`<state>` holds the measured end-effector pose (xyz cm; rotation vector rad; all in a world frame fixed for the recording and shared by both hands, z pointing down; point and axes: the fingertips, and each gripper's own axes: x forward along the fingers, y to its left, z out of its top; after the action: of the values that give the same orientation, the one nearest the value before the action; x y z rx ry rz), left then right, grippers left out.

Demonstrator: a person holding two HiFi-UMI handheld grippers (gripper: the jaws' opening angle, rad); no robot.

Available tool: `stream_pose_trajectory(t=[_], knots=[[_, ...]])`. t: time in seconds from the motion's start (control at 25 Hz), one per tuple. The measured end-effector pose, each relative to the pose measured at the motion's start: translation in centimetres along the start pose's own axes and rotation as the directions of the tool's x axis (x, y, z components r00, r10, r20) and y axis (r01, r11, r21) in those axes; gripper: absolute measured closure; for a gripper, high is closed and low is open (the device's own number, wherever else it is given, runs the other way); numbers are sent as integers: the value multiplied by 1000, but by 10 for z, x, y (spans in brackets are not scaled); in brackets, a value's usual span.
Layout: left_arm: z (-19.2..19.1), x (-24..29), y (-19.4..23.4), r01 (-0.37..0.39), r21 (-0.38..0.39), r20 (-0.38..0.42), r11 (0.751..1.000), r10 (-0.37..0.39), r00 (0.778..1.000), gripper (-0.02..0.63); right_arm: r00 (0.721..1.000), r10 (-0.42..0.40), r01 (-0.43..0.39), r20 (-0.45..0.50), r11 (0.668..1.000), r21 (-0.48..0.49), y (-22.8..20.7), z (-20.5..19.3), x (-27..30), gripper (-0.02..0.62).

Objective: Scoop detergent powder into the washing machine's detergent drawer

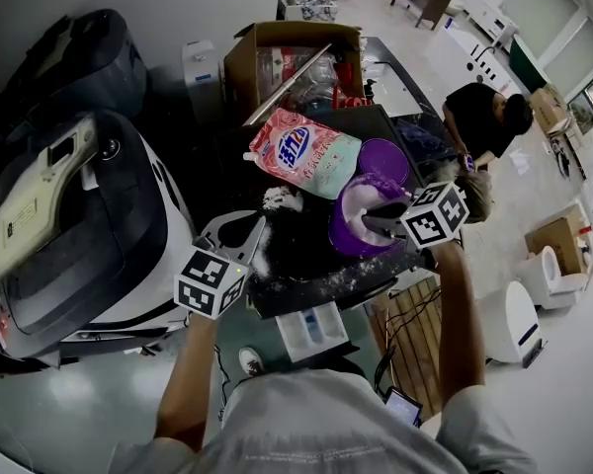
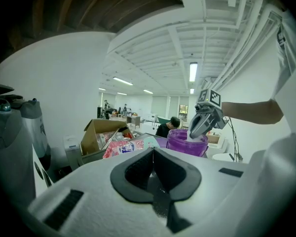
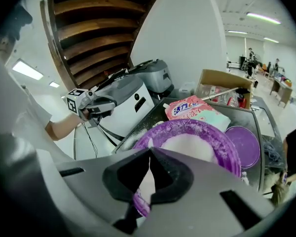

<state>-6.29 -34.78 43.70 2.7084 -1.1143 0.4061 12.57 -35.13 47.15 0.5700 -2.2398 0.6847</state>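
A purple tub of white detergent powder stands on the black table. My right gripper reaches over the tub's rim, shut on a thin white scoop handle; the scoop's bowl is hidden. From the left gripper view, the right gripper dips into the tub. My left gripper hovers at the table's left edge, shut and holding nothing. The white detergent drawer stands open below the table's near edge, beside the washing machine.
A pink and teal detergent bag lies behind the tub, with the purple lid to its right. A cardboard box stands at the back. Spilled powder dusts the table front. A person in black crouches far right.
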Motion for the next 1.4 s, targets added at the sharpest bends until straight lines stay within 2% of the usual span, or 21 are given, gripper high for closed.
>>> stream_pose_trajectory(t=[0.24, 0.44, 0.64, 0.84, 1.04, 1.2, 1.4], knots=[[3, 2, -8, 20, -13, 14, 1000, -20, 1000, 597, 983, -22, 3, 182, 995, 103, -2, 10, -26, 584], [7, 3, -16, 41, -13, 23, 999, -40, 999, 597, 937, -71, 4, 342, 981, 193, -6, 17, -52, 584], [14, 5, -25, 59, -2, 36, 998, -59, 998, 597, 848, -170, 14, 502, 955, 298, -14, 17, -83, 584], [24, 5, -37, 80, 16, 52, 997, -81, 995, 597, 725, -264, -5, 636, 922, 388, -13, 11, -116, 585], [31, 2, -50, 96, 42, 60, 994, -99, 993, 597, 616, -354, -15, 704, 888, 460, -4, -5, -140, 586], [36, -3, -60, 108, 67, 62, 992, -112, 992, 597, 587, -413, 37, 697, 873, 486, 9, -23, -149, 585], [38, -13, -76, 132, 67, 77, 989, -137, 988, 597, 557, -429, 31, 711, 866, 499, 35, -37, -157, 586]])
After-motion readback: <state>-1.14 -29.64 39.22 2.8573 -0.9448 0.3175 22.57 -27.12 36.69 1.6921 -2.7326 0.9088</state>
